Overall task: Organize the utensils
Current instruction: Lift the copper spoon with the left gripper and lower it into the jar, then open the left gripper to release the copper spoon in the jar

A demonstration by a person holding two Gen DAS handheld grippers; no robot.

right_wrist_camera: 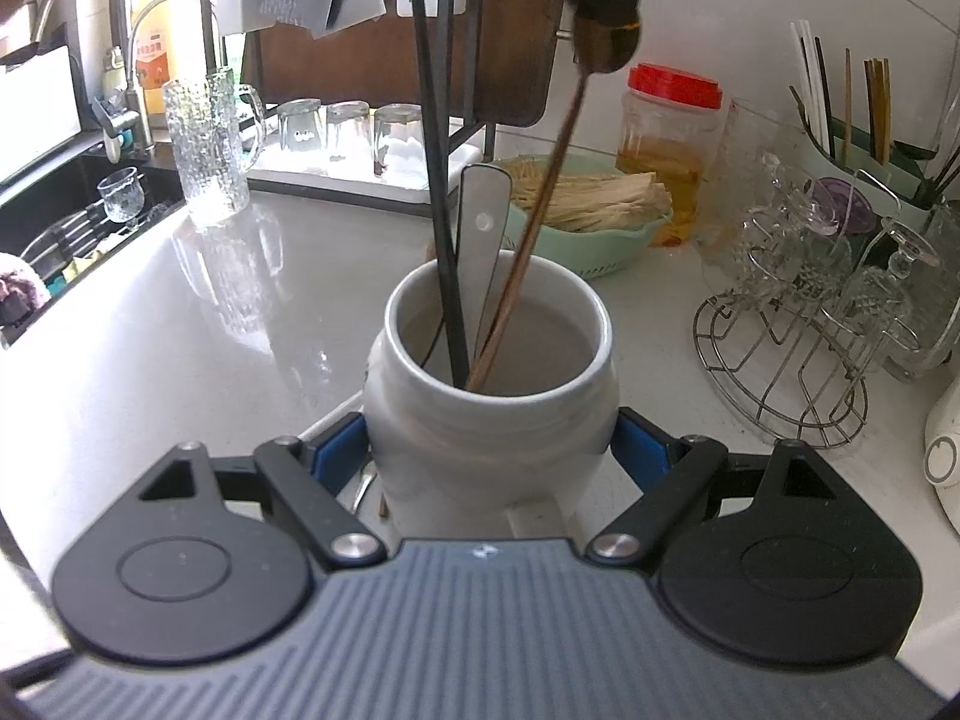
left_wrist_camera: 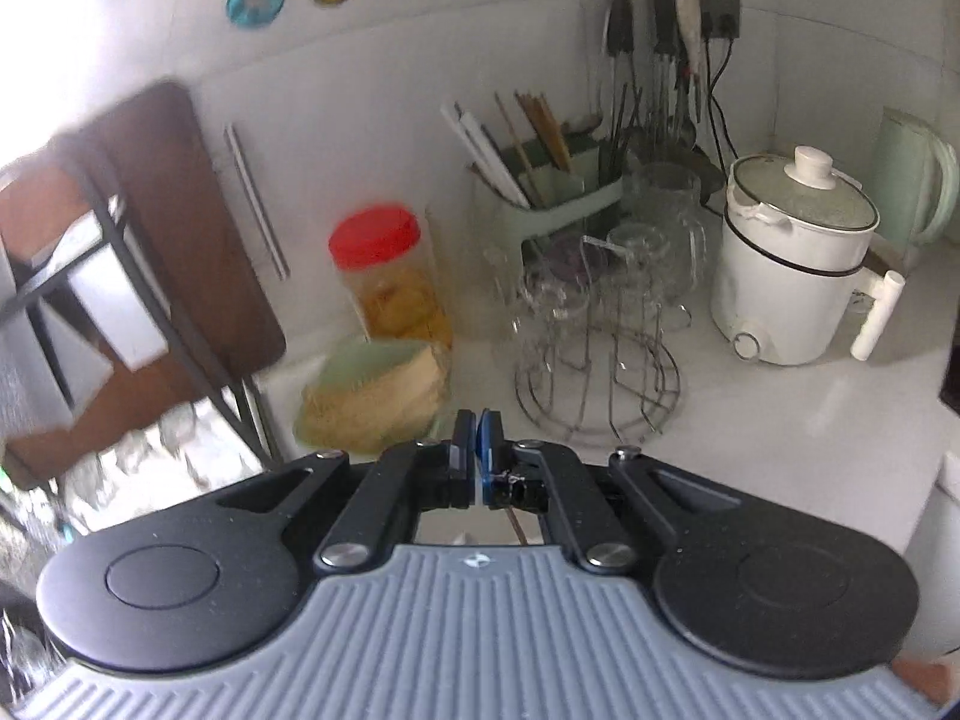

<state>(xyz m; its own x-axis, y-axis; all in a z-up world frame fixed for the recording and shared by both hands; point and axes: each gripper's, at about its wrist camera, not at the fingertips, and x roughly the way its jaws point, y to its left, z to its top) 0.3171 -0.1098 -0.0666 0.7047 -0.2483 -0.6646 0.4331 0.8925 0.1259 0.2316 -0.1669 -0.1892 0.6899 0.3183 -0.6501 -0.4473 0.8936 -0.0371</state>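
A white ceramic jar point(right_wrist_camera: 492, 438) stands on the white counter, and my right gripper point(right_wrist_camera: 492, 450) is shut on it, a blue pad pressing each side. In the jar lean two black chopsticks point(right_wrist_camera: 435, 180), a flat metal utensil handle point(right_wrist_camera: 483, 222) and a brown chopstick point(right_wrist_camera: 540, 204). The top end of that brown chopstick is pinched in my left gripper point(right_wrist_camera: 600, 0), which hangs above the jar. In the left wrist view the left gripper point(left_wrist_camera: 476, 426) has its pads together, and a short piece of the brown chopstick point(left_wrist_camera: 517, 525) shows below them.
A green utensil holder point(left_wrist_camera: 558, 198) with chopsticks stands at the back wall. A wire rack of glasses point(left_wrist_camera: 600, 360), a white electric pot point(left_wrist_camera: 792, 276), a red-lidded jar point(left_wrist_camera: 384, 276) and a green noodle basket point(left_wrist_camera: 372, 396) are close by. The sink point(right_wrist_camera: 72, 210) lies left, beside a glass mug point(right_wrist_camera: 207, 144).
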